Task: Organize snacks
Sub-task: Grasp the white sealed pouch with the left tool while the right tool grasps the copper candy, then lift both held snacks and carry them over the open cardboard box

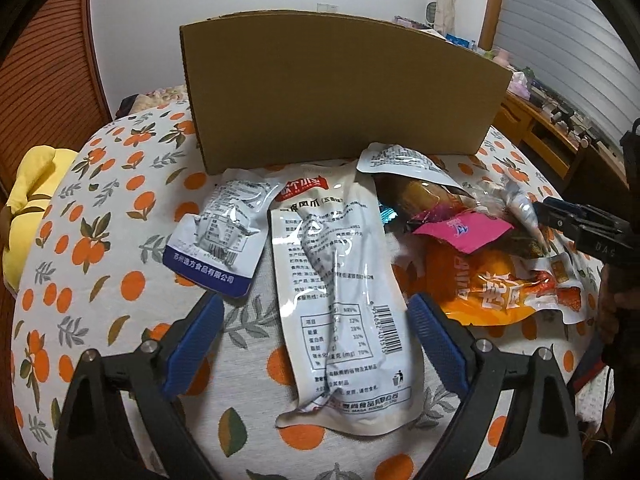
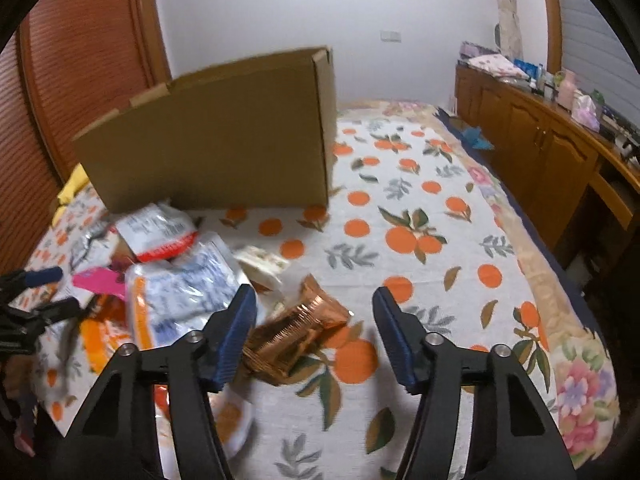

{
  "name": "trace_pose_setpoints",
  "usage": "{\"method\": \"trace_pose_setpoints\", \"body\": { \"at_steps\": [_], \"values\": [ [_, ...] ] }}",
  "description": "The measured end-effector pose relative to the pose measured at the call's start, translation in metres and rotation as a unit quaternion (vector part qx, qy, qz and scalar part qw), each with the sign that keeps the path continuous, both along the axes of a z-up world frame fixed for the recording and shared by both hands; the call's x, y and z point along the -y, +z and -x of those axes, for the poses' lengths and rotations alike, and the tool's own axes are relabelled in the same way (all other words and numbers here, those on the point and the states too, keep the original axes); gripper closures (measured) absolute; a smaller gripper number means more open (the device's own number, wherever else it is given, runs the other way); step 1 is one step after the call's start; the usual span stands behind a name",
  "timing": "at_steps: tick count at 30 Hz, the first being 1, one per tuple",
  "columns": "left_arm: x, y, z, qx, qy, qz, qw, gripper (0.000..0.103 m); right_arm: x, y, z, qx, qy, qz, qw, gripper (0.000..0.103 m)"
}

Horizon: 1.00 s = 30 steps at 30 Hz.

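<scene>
A pile of snack packets lies on a bed with an orange-print cover, in front of an open cardboard box point(image 1: 340, 92). In the left wrist view my left gripper point(image 1: 316, 324) is open, its blue fingers either side of a long white packet point(image 1: 340, 296). A small white-and-blue packet point(image 1: 216, 240) lies to its left; an orange packet point(image 1: 508, 280) and a pink-labelled one point(image 1: 460, 230) to its right. In the right wrist view my right gripper point(image 2: 314, 312) is open above a copper foil packet point(image 2: 296, 328), with the box point(image 2: 216, 140) behind.
A yellow cushion point(image 1: 28, 200) lies at the bed's left edge. A wooden sideboard point(image 2: 536, 140) with clutter runs along the right wall. A slatted wooden door point(image 2: 80, 60) stands behind the box. Bare cover point(image 2: 420, 220) stretches right of the box.
</scene>
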<state>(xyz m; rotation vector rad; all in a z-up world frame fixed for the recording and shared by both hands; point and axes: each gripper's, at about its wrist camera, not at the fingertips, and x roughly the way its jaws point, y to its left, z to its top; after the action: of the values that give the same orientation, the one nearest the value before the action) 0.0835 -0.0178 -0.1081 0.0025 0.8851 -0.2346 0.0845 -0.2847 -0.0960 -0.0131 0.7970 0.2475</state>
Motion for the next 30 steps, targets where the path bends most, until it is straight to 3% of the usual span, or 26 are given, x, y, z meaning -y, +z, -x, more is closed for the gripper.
{"method": "trace_pose_setpoints", "body": {
  "at_steps": [5, 10, 16, 22, 24, 30],
  "values": [
    [0.006, -0.002, -0.007, -0.007, -0.008, 0.006, 0.9999, 0.009, 0.0, -0.004, -0.004, -0.013, 0.013, 0.048, 0.999, 0.047],
    [0.012, -0.005, -0.013, -0.013, -0.013, -0.003, 0.9998, 0.009, 0.0, -0.009, -0.003, -0.02, 0.026, 0.053, 0.998, 0.07],
    [0.011, -0.003, -0.022, -0.024, -0.018, 0.009, 0.9995, 0.009, 0.0, -0.01, -0.005, -0.019, 0.027, 0.051, 0.998, 0.071],
    [-0.003, 0.001, -0.024, -0.027, -0.012, 0.038, 0.9988, 0.03, -0.001, -0.011, -0.006, -0.018, 0.027, 0.053, 0.998, 0.071],
    [-0.006, 0.002, -0.02, -0.022, -0.012, 0.03, 0.9992, 0.038, -0.001, -0.01, -0.006, -0.018, 0.027, 0.054, 0.998, 0.071],
    [-0.009, 0.001, -0.015, -0.014, -0.019, 0.004, 0.9997, 0.044, -0.003, -0.011, -0.005, -0.013, 0.024, 0.06, 0.998, 0.071]
  ]
}}
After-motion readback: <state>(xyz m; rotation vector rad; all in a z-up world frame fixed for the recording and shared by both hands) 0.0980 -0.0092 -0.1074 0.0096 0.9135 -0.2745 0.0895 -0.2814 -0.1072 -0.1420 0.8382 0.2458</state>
